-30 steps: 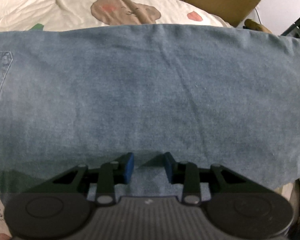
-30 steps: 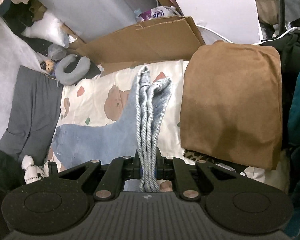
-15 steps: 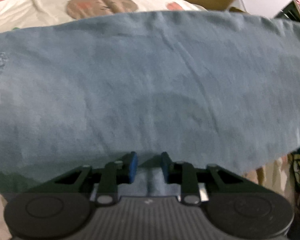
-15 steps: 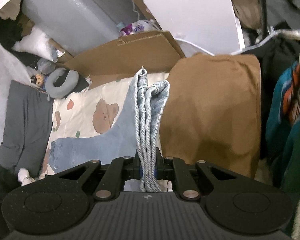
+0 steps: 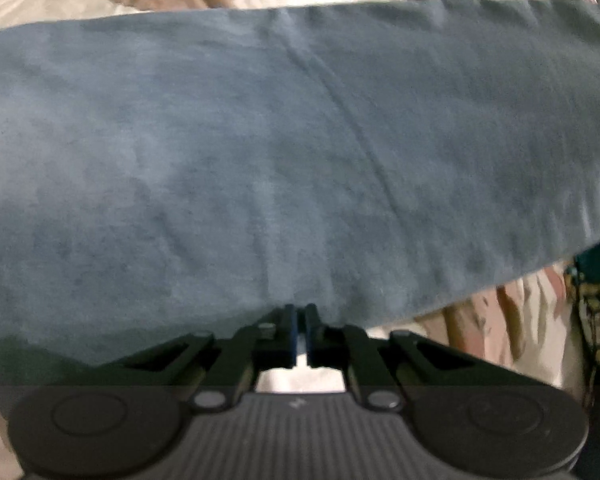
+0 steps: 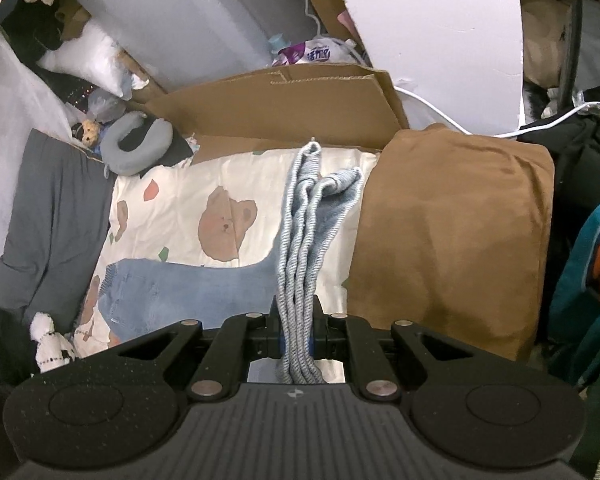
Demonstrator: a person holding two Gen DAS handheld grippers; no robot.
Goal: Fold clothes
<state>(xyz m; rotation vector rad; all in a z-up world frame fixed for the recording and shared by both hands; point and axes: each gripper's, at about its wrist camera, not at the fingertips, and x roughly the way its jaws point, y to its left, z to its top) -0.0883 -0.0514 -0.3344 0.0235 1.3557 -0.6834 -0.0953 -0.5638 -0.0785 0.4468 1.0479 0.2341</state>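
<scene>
Fold the jeans (image 5: 260, 160) on the bed sheet (image 6: 180, 184)

Your left gripper (image 5: 299, 320) is pinched on the near edge, your right gripper (image 6: 296, 336) clamps the bunched hems; lift both evenly.

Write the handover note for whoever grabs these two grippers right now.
Left gripper: jaws shut at the near edge of the jeans; whether cloth is pinched between them cannot be told.
Right gripper: shut on a bunched end of the jeans, lifted off the bear-print sheet.
The rest of the jeans lie flat across the sheet, beside a brown folded item.
Done: both ends taken up.
Left: probably carry the lifted end over to make the fold, then smooth it.
</scene>
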